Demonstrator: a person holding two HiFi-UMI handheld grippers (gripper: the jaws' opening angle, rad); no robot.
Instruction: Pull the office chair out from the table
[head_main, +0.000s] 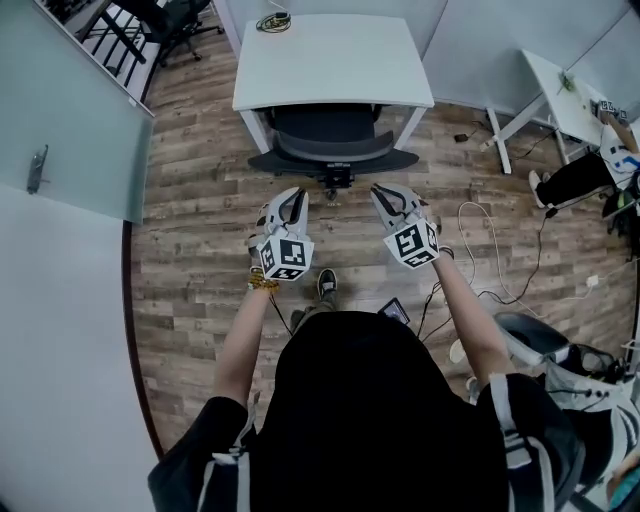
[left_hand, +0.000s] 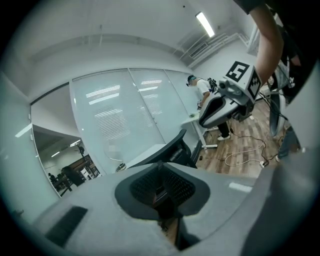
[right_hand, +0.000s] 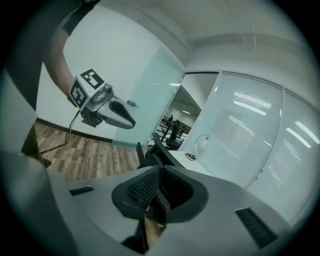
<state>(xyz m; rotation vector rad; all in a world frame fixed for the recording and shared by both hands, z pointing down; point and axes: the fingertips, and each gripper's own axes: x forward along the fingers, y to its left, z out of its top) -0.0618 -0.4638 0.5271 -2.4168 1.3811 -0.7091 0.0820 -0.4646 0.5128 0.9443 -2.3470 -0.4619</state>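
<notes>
Left gripper (head_main: 292, 200) and right gripper (head_main: 388, 196) held side by side, each with jaws pressed together on nothing. Pointed both toward the office chair (head_main: 330, 143), near its back but apart from it. Found the office chair pushed under the white table (head_main: 330, 60), on the wooden floor (head_main: 195, 200). Saw a white cable (head_main: 487, 235) lying on the floor at right.

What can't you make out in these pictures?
Head view: the table covers most of the seat of the office chair; its wheels don't show.
Left gripper view: the left hand-held gripper blocks the chair's lower part.
Head view: item at the table's far edge, too small.
</notes>
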